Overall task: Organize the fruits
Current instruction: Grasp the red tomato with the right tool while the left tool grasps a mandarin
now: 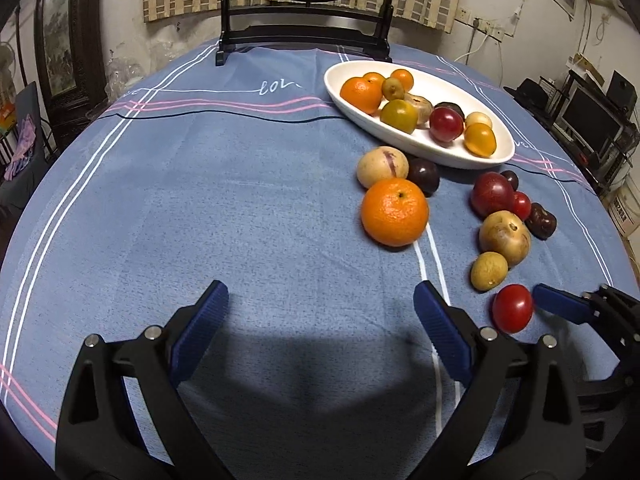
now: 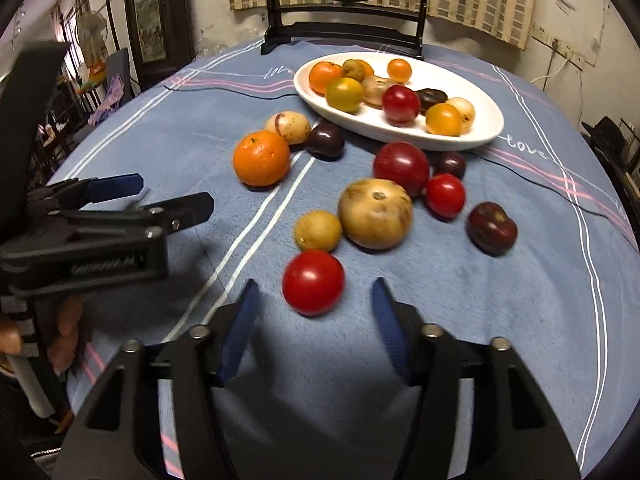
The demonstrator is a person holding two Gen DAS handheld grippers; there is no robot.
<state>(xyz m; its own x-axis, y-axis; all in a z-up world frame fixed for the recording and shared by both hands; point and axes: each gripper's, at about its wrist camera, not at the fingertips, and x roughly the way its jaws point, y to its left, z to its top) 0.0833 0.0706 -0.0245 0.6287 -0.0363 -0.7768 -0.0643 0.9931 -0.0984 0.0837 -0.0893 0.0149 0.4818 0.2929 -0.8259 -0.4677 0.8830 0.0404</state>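
Right wrist: oval dish (image 2: pixel 472 140) long axis runs upper-left to lower-right.

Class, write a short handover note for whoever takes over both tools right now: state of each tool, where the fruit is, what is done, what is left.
Left tool: open, empty, over bare tablecloth.
Right tool: open, its fingers either side of the nearest red tomato, not gripping it.
Done: about nine fruits already lie in the white oval dish.
Left on the cloth: the big orange, the pale striped fruit, dark plums, red tomatoes, a large tan fruit and a small yellow-brown one.
Next, probably: grip the red tomato and carry it to the dish.
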